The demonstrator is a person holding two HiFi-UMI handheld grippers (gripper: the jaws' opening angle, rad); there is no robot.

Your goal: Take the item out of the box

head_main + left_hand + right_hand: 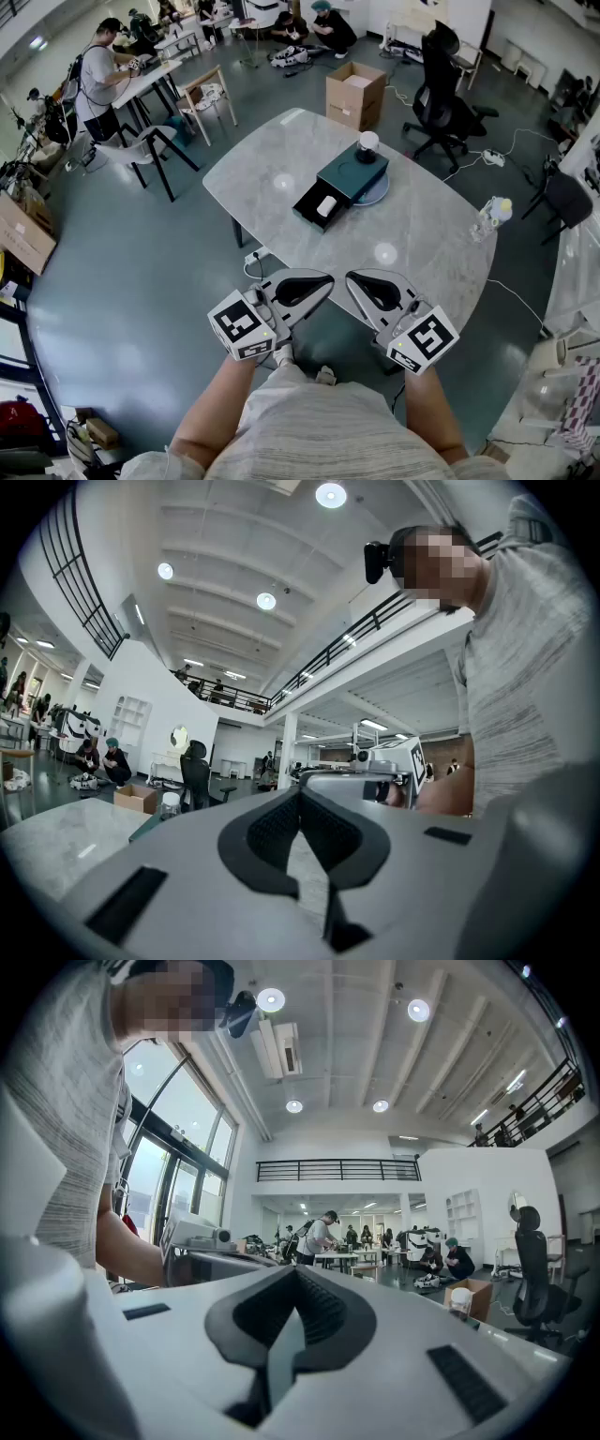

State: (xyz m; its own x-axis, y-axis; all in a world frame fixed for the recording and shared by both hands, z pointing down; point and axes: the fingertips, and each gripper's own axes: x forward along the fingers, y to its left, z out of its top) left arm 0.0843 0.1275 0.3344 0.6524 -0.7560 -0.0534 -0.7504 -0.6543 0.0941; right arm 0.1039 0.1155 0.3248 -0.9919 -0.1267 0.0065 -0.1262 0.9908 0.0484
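Two claws (328, 278) (350, 278), one box (354, 174), one item (326, 206), one jar (368, 145).

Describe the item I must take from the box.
On the grey marble table, a dark teal box sits mid-table, its drawer pulled open. The item is the small white block lying in that drawer, unlike the white-capped jar standing at the box's far end.

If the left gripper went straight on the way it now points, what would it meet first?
Probably the right gripper, which sits close ahead of the left gripper; depth is unclear.
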